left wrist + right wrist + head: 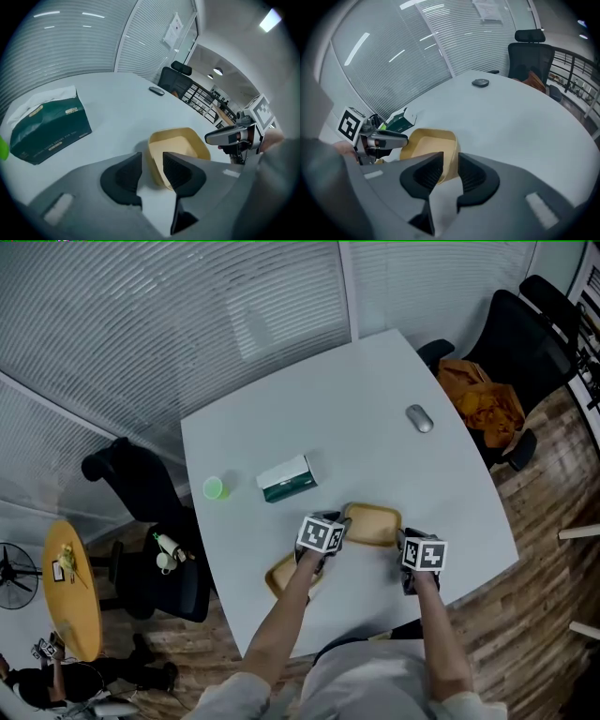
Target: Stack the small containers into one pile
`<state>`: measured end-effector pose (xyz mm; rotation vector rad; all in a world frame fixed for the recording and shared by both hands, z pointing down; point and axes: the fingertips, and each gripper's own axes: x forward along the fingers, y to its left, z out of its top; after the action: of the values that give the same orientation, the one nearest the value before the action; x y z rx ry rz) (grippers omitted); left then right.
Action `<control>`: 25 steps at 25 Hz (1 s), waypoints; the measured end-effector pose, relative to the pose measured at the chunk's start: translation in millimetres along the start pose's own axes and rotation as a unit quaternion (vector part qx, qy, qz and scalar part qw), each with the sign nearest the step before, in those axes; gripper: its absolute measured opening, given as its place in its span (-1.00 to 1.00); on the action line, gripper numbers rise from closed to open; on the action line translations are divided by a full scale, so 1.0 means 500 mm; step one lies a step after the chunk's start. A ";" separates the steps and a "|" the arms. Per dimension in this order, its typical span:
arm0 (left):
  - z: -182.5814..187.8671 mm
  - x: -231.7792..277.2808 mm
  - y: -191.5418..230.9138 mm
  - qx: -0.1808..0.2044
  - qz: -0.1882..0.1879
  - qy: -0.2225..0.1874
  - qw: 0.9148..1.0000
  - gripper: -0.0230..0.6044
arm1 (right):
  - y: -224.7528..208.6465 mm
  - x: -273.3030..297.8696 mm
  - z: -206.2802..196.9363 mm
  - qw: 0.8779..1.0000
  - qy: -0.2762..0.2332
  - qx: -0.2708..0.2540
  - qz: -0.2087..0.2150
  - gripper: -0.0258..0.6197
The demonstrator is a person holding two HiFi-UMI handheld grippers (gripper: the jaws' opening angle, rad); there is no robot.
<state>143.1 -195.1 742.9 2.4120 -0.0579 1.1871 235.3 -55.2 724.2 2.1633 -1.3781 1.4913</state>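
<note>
At the left of the white tabletop (356,399), a green cup (215,487) and a tissue box (288,478) stood well apart from the work, where neither arm would catch them. Nearer the person, a second tan tray (281,576) lay flat by the tabletop's near edge, partly under the left forearm. It seemed to be waiting as the other half of the pile.

The left tongs (151,166) were fairly wide and straddled one wall of the tan tray (373,526). One jaw was outside the wall and the other reached over the tray's floor. A strip of tabletop showed between the outer pad and the wall, so nothing was pinched yet. The thin upright wall was probably chosen because a shallow tray offers little else to grip.

The tan tray rested on the tabletop between the two hands, just beside the second one. The right tongs (450,166) were also parted and took the opposite wall between their jaws in the same way, without clamping it as far as the right gripper view showed. Holding the tray from both sides would likely keep it level when it was lifted across to its partner.

At the far right a computer mouse (419,418) sat alone, well away from the trays.
</note>
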 end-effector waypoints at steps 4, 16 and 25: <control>-0.013 0.013 0.005 -0.010 -0.007 0.012 1.000 -0.58 | -0.002 0.021 -0.013 1.000 0.010 0.005 -0.002 -0.63; -0.011 -0.012 0.003 -0.044 -0.005 0.007 0.999 -0.80 | 0.017 0.028 0.004 0.999 0.038 -0.018 0.009 -0.80; -0.017 -0.115 0.022 -0.074 0.045 -0.044 0.995 -0.85 | 0.096 0.024 0.044 0.996 0.030 -0.075 0.042 -0.84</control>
<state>98.1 -210.5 707.7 2.3512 -0.2743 1.0732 214.0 -101.6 707.0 1.9778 -1.5255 1.4177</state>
